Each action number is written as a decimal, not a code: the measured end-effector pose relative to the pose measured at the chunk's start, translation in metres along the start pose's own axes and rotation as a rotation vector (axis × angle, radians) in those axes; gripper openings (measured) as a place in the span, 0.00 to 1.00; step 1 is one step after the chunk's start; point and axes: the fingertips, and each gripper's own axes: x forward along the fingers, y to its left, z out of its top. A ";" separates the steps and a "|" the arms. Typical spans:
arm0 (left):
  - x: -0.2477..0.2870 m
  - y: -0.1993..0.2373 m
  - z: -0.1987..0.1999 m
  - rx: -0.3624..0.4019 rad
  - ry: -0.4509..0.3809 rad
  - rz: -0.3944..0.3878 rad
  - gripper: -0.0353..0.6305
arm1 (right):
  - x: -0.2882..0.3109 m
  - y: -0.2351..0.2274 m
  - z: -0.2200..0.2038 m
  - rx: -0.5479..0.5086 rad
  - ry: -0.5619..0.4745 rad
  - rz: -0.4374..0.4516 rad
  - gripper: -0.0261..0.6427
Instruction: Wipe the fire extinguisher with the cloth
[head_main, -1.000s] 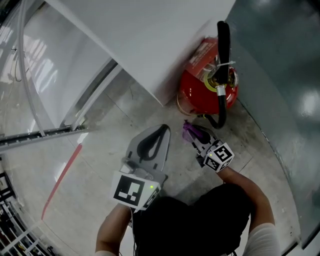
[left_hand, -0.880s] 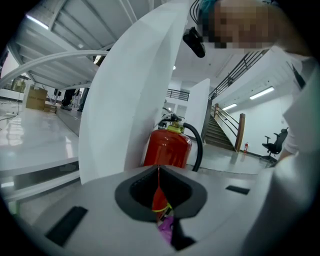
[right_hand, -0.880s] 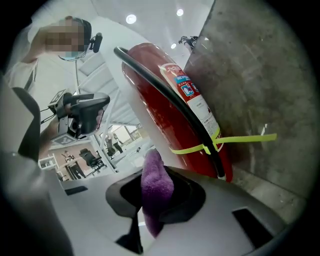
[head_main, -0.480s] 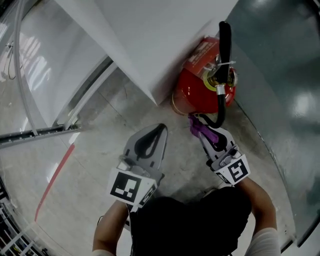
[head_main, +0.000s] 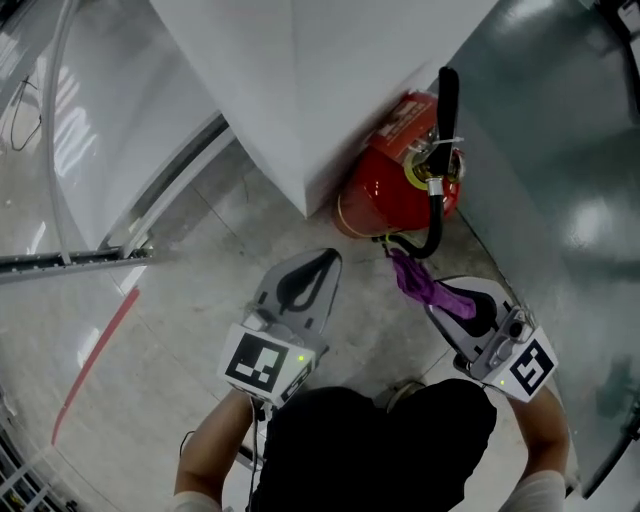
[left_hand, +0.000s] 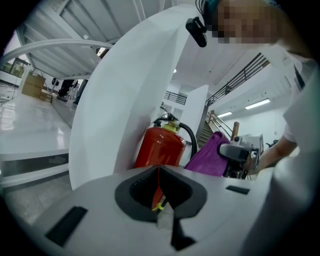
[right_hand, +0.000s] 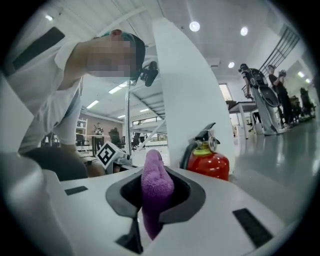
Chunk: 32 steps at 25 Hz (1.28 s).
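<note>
While the left gripper is kept shut and empty, the right gripper, clamped on the cloth, has been drawn toward 4 o'clock, with the fire extinguisher seen at 1 o'clock.

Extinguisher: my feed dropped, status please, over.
Left claw shut, empty. Right claw shut on cloth, near extinguisher, contact unclear. Hose loops down beside cloth; white column right against extinguisher.
</note>
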 end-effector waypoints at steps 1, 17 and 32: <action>0.000 -0.003 0.005 -0.002 -0.019 -0.031 0.07 | 0.000 0.001 0.009 0.020 0.008 0.022 0.13; -0.008 -0.102 -0.013 0.321 0.095 -0.576 0.39 | 0.018 0.069 0.026 0.120 0.092 0.573 0.13; -0.020 -0.131 -0.022 0.400 0.100 -0.719 0.41 | 0.013 0.083 0.022 0.088 0.175 0.760 0.13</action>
